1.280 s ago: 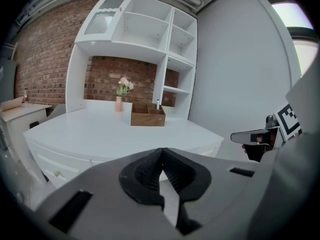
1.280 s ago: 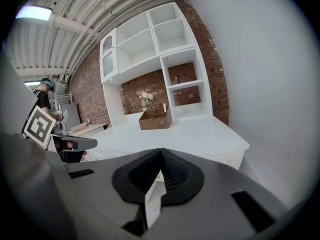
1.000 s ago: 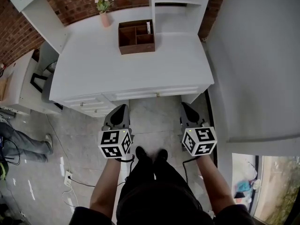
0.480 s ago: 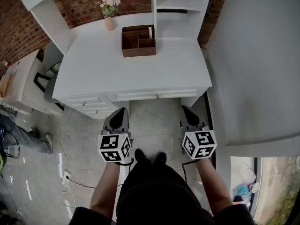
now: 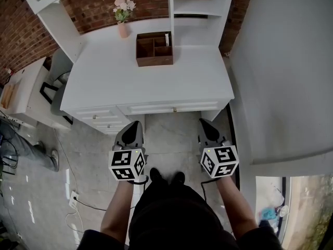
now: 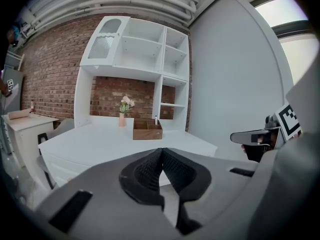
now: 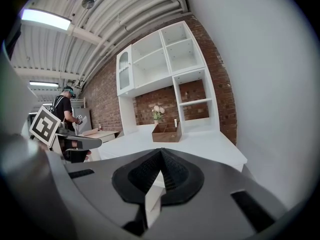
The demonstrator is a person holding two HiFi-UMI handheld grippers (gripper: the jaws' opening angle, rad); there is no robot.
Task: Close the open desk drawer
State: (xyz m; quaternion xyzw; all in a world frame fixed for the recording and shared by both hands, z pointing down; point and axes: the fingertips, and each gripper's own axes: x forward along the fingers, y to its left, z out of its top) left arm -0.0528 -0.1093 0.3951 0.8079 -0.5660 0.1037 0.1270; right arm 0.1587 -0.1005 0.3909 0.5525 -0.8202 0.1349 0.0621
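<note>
The wide white desk drawer (image 5: pixel 173 108), with a small knob in its middle, sat just under the front edge of the white desk top (image 5: pixel 151 82). From above I could not tell how far it stood out. It lay apart from both tools, with bare grey stone floor (image 5: pixel 169 134) between.

The left gripper (image 5: pixel 134 126) had the drawer at about 1 o'clock and the right gripper (image 5: pixel 203 123) had it at about 11 o'clock. Neither one touched it. In the left gripper view the two black ribbed jaws were pressed together at their tips, with nothing between them. The right gripper view showed the same, jaws clenched and empty. Both grippers pointed toward the desk.

At 9 o'clock from the drawer was a stack of narrower white drawers (image 5: pixel 101 120). At 12 o'clock, further back on the desk top, stood a brown wooden organiser box (image 5: pixel 154 49) with several compartments. At 11 o'clock from this box a pink vase with pale flowers (image 5: pixel 123 27) stood near the red brick wall (image 5: pixel 99 9). A white open shelf unit (image 5: pixel 200 4) rose above the desk. At the far 9 o'clock edge of the head view, the legs of another person (image 5: pixel 26 151) showed on the floor.
</note>
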